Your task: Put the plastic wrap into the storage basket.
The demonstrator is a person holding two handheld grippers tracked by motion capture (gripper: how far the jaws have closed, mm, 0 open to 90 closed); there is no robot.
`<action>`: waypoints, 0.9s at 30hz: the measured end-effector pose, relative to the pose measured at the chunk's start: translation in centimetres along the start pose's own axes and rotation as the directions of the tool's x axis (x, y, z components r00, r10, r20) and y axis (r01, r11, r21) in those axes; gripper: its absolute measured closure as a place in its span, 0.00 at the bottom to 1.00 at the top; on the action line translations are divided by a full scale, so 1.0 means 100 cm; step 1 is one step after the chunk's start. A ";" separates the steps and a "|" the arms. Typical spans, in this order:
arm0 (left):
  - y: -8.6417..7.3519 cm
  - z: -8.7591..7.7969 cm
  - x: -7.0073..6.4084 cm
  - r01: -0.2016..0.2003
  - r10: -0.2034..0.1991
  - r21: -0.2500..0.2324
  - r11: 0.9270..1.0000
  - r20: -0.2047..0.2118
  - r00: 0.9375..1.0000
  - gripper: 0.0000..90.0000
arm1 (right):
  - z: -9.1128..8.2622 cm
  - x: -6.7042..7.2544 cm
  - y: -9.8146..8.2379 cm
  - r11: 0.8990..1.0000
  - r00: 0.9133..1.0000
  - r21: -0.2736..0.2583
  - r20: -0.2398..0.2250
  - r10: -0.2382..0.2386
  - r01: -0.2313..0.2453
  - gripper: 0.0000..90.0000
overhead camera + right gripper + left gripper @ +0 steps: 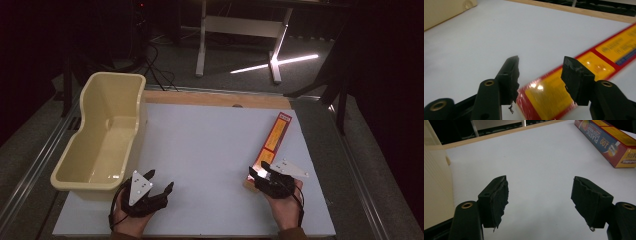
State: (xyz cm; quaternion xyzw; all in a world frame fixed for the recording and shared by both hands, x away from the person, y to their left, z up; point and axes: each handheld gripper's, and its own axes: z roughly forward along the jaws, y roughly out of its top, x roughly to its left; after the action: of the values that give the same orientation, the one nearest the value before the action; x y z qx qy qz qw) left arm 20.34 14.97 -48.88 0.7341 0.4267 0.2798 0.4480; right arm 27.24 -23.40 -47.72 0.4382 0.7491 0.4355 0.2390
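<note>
Red-and-yellow box (564, 100) sits between right hand-held gripper's (540, 75) part-open jaws, ungripped; next, close squarely across it.

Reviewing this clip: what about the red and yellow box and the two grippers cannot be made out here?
- Box, right gripper view: print blurred; whether the pads touch it is unclear.
- Box's near end, high view: hidden by the right gripper.
- Box's far end, left gripper view: cut off by the top edge.
- Beige bin, left gripper view: cropped at the left edge.
</note>
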 end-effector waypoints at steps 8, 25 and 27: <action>0.000 0.000 0.001 0.007 -0.007 -0.004 1.000 -0.007 1.000 0.33 | 0.037 0.005 0.008 0.993 0.998 0.113 -0.061 -0.005 0.012 0.93; 0.000 -0.002 0.001 0.010 -0.011 -0.008 1.000 -0.006 1.000 0.33 | 0.052 0.028 0.006 0.946 0.996 0.314 0.003 -0.087 0.082 1.00; -0.001 -0.002 0.001 0.012 -0.012 -0.010 1.000 -0.005 1.000 0.33 | 0.049 0.027 0.005 0.940 0.996 0.331 0.006 -0.091 0.083 1.00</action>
State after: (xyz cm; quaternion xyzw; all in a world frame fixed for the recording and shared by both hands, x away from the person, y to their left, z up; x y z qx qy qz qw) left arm 20.19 15.15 -48.83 0.7286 0.4308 0.2812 0.4522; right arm 29.77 -18.77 -49.71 0.4432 0.8275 0.2880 0.1892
